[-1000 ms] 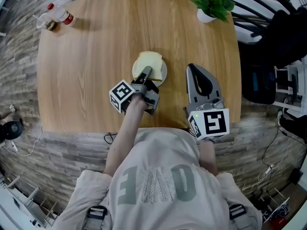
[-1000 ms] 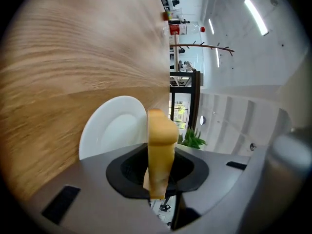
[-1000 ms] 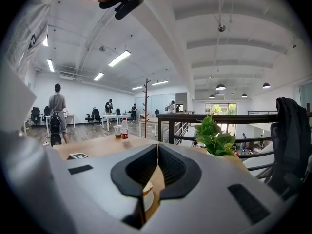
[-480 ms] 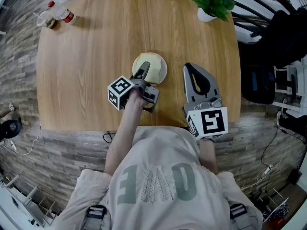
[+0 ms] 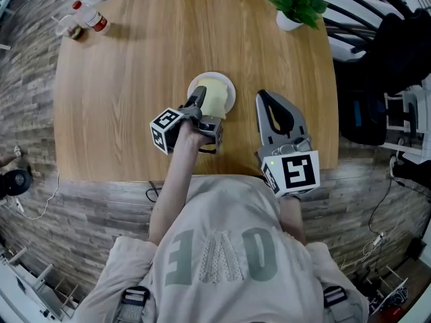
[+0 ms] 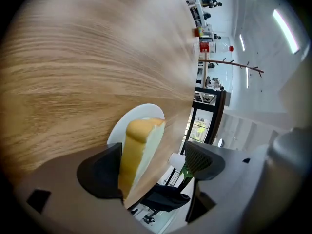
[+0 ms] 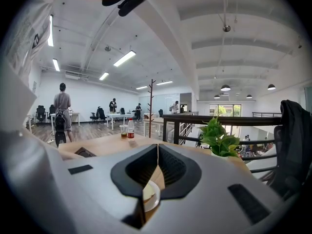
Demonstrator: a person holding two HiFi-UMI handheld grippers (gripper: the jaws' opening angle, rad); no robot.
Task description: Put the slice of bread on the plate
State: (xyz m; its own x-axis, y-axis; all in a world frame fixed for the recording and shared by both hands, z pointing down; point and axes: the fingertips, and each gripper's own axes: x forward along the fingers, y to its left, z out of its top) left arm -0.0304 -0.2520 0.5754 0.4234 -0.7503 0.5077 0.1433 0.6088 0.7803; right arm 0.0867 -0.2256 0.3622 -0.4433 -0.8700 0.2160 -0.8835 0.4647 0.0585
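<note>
The slice of bread [image 5: 214, 95], pale with a tan crust, lies tilted on the small white plate [image 5: 229, 87] at the table's middle. My left gripper [image 5: 205, 104] reaches it from the near side with its jaws open. In the left gripper view the bread [image 6: 139, 147] leans against the left pad [image 6: 100, 177] over the plate [image 6: 118, 130]; the right pad stands well apart from it. My right gripper [image 5: 269, 101] rests on the table just right of the plate, shut and empty [image 7: 157, 177].
A potted plant [image 5: 295, 4] stands at the far right of the wooden table [image 5: 135, 79]. A bottle [image 5: 91, 19] and a cup [image 5: 73, 33] sit at the far left corner. Dark chairs [image 5: 397, 52] stand right of the table.
My left gripper's jaws opened and let go of the bread, which was held upright on edge. The slice has tipped over onto the plate. The right gripper has barely moved.
</note>
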